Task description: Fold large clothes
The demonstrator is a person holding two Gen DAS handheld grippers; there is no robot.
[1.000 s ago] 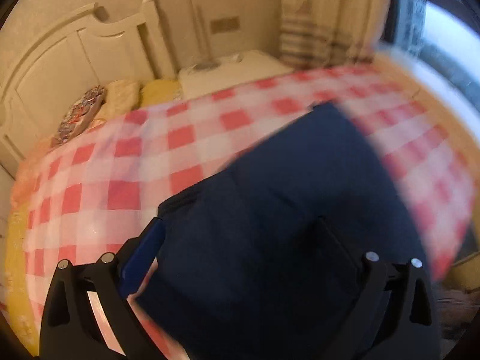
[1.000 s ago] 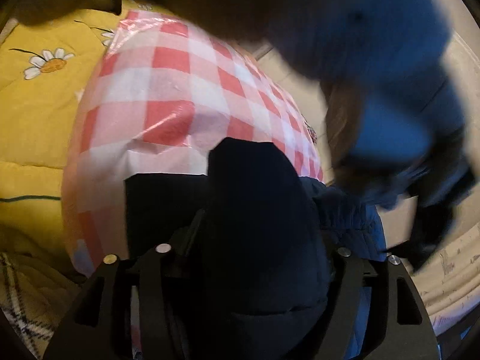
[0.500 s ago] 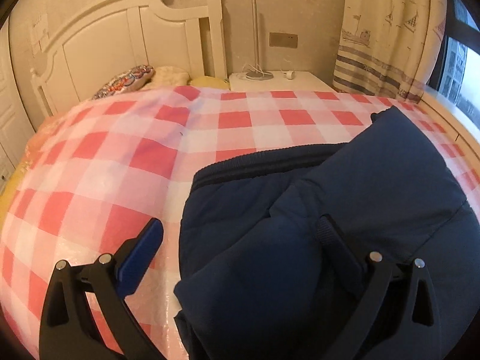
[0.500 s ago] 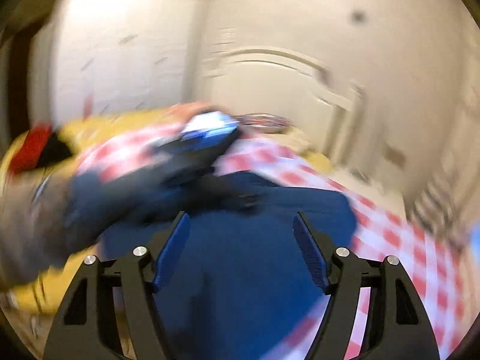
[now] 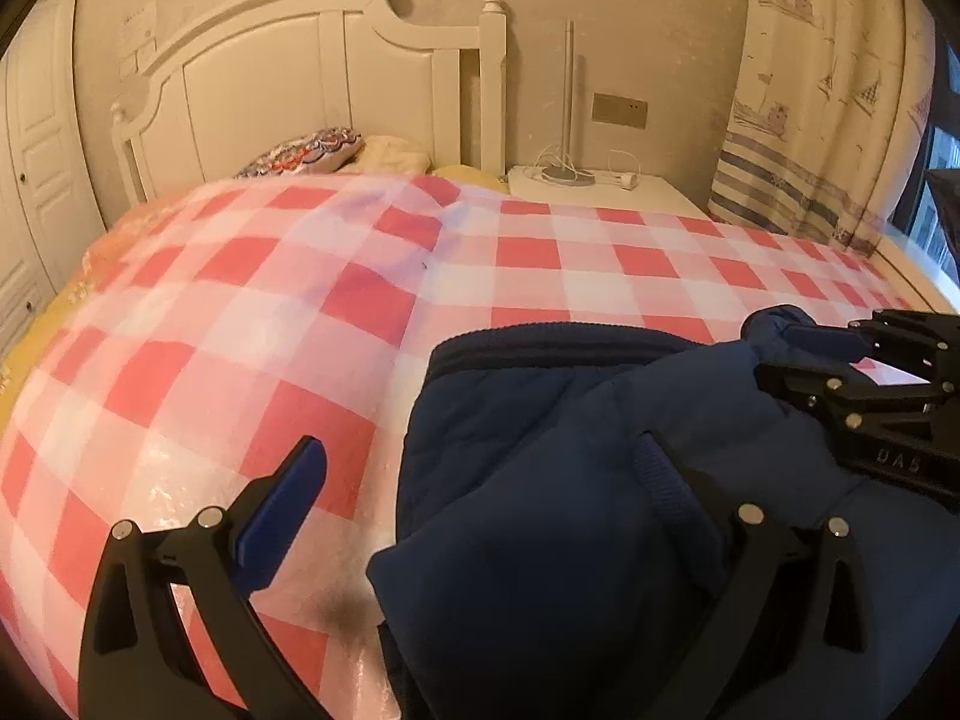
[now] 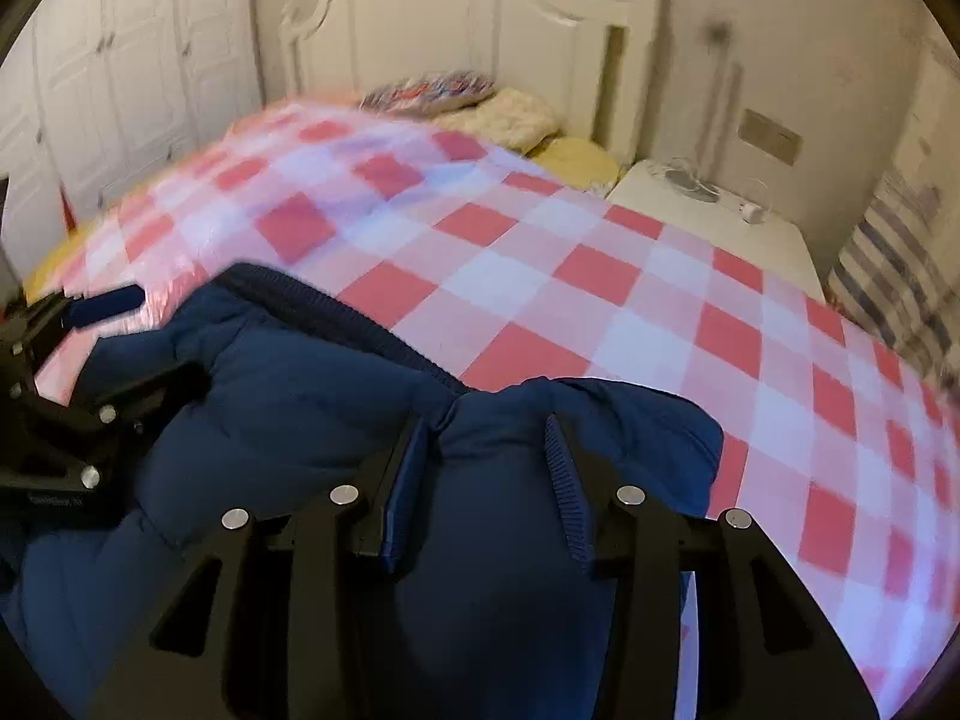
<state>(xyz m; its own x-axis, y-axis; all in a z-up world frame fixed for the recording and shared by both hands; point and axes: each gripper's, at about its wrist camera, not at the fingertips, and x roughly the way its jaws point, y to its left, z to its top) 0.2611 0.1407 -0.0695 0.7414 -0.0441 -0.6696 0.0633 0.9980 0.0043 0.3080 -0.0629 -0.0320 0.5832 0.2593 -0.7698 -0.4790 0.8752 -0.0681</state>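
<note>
A navy blue padded jacket [image 5: 570, 480] lies bunched on the red-and-white checked cover [image 5: 300, 312] of a bed. My left gripper [image 5: 480, 516] stands open over the jacket's left edge; its left finger [image 5: 282, 510] is over the cover and its right finger is partly buried in fabric. My right gripper [image 6: 486, 480] is shut on a thick fold of the jacket [image 6: 498, 450], fabric bulging between its fingers. The right gripper also shows in the left wrist view [image 5: 798, 342], pinching jacket fabric at the right. The left gripper shows at the left edge of the right wrist view [image 6: 78, 360].
A white headboard [image 5: 300, 78] and pillows [image 5: 312, 150] stand at the bed's far end. A white nightstand [image 5: 600, 192] with a lamp base and cables is beside it. A curtain [image 5: 828, 120] hangs at the right. White wardrobe doors [image 6: 120, 60] line the left wall.
The right gripper swung round from high up and closed on a fold at the jacket's right side. The left gripper stayed open over the jacket's left edge as its view steadied toward the headboard.
</note>
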